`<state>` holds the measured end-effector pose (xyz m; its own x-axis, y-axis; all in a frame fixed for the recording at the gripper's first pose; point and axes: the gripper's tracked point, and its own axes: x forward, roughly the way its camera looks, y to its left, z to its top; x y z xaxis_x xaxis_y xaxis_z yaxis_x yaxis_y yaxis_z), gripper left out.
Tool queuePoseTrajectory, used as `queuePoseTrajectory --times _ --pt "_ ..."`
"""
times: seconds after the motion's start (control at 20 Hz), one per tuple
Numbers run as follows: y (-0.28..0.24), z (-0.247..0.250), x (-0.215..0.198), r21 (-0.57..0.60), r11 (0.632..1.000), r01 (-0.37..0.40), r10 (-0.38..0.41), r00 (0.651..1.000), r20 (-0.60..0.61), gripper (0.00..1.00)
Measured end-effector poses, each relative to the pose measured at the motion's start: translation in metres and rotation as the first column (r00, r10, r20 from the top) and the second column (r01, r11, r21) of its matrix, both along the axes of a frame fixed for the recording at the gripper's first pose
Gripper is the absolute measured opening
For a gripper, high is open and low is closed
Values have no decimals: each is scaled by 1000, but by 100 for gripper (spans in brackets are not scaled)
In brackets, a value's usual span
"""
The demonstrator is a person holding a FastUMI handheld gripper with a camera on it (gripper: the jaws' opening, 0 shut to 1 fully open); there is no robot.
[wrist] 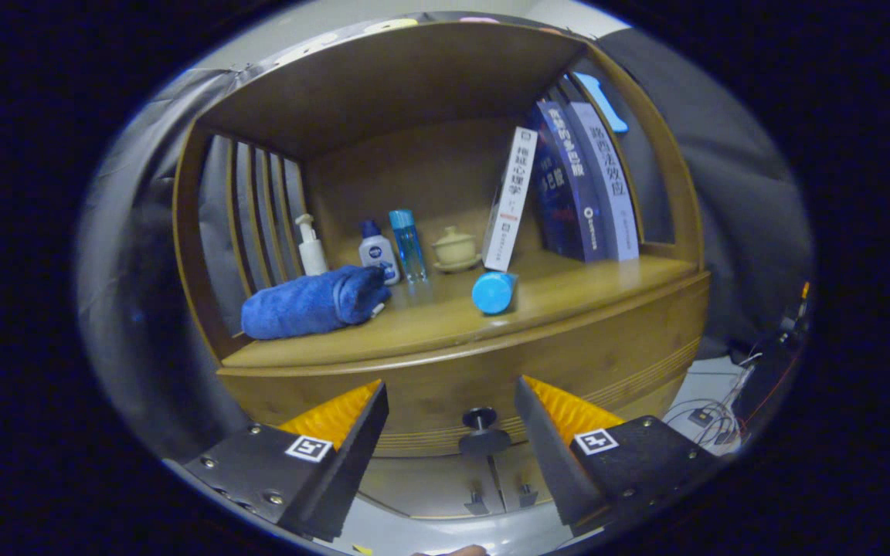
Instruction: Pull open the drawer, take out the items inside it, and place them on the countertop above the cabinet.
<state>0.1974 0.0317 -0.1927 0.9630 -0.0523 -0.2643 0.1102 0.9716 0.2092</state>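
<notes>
A wooden cabinet stands ahead with its drawer (615,363) closed under the countertop (429,324). The drawer's dark round knob (482,429) sits between my two fingers, a little beyond their tips. My gripper (451,401) is open and holds nothing; it is level with the drawer front. What lies inside the drawer is hidden.
On the countertop lie a rolled blue towel (310,303), a pump bottle (310,247), a white bottle (377,255), a blue bottle (408,243), a small lidded cup (456,249), a blue-capped item on its side (494,293) and leaning books (568,185). Two lower doors with small handles (501,494) sit below. Cables (711,413) lie on the floor to the right.
</notes>
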Motion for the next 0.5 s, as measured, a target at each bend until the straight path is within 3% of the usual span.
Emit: queuePoseTrajectory --times 0.3,0.5 --pt "-29 64 -40 -24 996 86 -82 988 131 98" --pt "-50 97 -75 -70 990 123 -113 986 126 98"
